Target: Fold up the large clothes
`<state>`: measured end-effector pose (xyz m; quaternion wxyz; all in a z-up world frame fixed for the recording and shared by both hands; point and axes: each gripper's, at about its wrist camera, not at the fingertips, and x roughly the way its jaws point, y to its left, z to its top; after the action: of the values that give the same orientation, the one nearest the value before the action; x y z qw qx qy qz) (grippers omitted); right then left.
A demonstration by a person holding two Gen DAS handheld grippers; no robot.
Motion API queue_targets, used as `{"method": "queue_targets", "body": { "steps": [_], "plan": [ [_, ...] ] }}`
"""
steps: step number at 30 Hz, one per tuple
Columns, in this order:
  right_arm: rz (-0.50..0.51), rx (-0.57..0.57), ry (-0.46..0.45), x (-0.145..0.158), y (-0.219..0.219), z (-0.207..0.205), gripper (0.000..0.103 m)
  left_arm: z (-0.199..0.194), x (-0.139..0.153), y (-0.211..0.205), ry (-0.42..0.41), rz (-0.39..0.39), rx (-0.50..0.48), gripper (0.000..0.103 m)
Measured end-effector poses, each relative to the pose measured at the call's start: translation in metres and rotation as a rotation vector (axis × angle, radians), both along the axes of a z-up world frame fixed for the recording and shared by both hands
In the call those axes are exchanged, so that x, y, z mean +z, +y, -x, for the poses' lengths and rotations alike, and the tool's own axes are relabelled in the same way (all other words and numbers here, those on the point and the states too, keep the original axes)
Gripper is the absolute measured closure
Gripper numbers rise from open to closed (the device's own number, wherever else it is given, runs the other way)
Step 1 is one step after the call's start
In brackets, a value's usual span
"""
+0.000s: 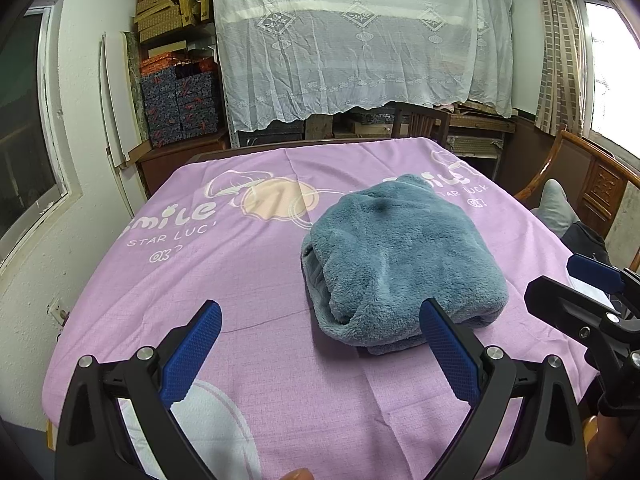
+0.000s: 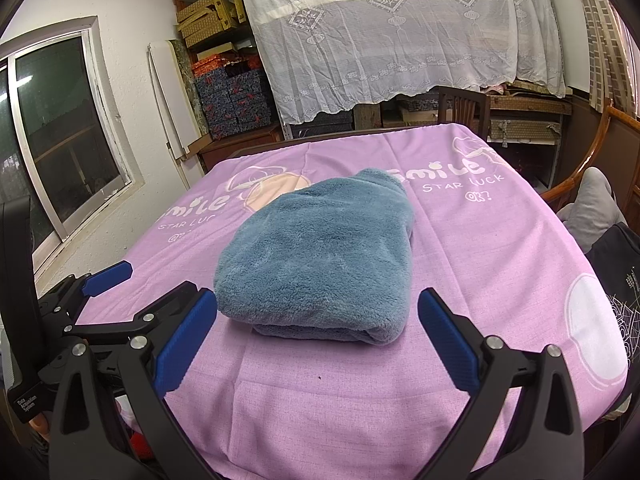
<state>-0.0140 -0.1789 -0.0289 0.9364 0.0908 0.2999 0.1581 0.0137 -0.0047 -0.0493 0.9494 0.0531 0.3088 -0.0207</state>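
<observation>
Nearest the left wrist camera, the left tool (image 1: pixel 320 344) has its blue-padded fingers spread wide and nothing between them; its right pad sits just in front of the near edge of the bundle, apart from the fabric as far as can be told. The right tool (image 2: pixel 318 340) is likewise spread wide and holds nothing, its fingers standing to either side of the bundle's near edge above the cloth. Each tool shows at the edge of the other's view, the right one at the far right of the left camera and the left one at the lower left of the right camera. Both hover over the near part of a table covered with a purple cloth (image 1: pixel 248 280) printed with white lettering and a cartoon figure. A little further in, roughly at the middle of the table, lies the blue fleece garment (image 2: pixel 320 256), folded into a thick compact bundle with its layered edges facing the cameras. Past the table's far edge stands a dark wooden chair (image 2: pixel 464 110), and behind it a shelf unit draped with a white lace curtain (image 1: pixel 360 40). To the left of that are stacked patterned boxes (image 1: pixel 180 104), with a window (image 2: pixel 60 140) in the left wall.
</observation>
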Motion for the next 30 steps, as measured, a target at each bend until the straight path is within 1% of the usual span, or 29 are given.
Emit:
{"method": "queue_targets", "body": {
  "steps": [30],
  "plan": [
    [-0.001,0.0,0.002,0.0008,0.0012,0.0017,0.005,0.0,0.0009,-0.0021,0.001,0.0,0.001,0.004]
  ]
}}
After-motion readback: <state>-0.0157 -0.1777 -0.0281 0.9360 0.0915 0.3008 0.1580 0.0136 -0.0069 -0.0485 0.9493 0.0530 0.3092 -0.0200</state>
